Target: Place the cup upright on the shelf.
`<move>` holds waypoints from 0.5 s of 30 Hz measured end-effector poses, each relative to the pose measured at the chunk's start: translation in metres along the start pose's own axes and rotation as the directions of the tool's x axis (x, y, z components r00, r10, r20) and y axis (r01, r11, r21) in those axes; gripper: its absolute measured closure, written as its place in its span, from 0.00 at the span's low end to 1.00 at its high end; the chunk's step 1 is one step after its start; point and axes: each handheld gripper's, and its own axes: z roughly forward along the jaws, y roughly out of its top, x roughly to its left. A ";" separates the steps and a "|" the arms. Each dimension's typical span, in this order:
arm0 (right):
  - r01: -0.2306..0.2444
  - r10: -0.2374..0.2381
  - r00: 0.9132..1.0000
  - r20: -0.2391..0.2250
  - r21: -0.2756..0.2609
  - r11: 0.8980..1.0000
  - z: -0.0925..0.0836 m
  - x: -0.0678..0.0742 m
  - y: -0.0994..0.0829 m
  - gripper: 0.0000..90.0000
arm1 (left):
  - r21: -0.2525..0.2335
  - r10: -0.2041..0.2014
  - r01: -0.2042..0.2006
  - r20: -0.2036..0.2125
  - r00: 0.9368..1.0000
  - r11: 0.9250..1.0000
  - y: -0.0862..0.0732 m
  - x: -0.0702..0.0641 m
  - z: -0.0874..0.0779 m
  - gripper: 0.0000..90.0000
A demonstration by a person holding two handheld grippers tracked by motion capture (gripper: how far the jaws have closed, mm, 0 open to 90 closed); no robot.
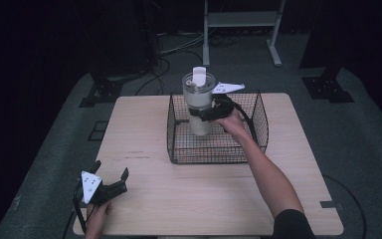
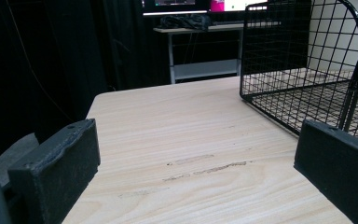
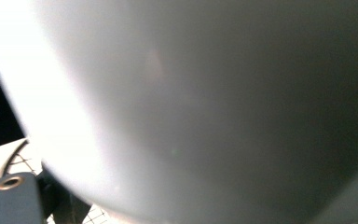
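A tall white tumbler (image 1: 198,99) with a lid and a raised flip spout stands upright in the back left part of a black wire basket (image 1: 258,124). My right gripper (image 1: 206,113) reaches in from the right over the rim and is shut on the tumbler's middle. Whether its base touches the basket floor I cannot tell. In the right gripper view the tumbler's pale wall (image 3: 191,102) is pressed right up against the camera. My left gripper (image 1: 112,169) rests low at the table's front left corner, open, nothing between its jaws (image 2: 196,177); it points toward the basket (image 2: 303,93).
The basket sits at the back middle of the light wooden table (image 1: 144,199). A white metal stand (image 1: 241,20) and cables (image 1: 164,64) are on the floor behind the table, and black stand bases (image 1: 328,87) sit on both sides.
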 end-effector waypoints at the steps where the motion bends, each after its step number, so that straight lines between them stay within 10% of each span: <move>1: 0.005 -0.006 1.000 0.007 0.013 1.000 0.003 -0.002 -0.002 0.10 | -0.001 0.003 -0.003 0.001 1.000 1.000 0.000 0.000 0.000 0.00; 15: -0.006 0.006 1.000 -0.007 0.087 0.996 0.023 -0.011 -0.013 0.10 | -0.001 -0.003 0.003 0.009 1.000 1.000 0.000 0.001 0.000 0.00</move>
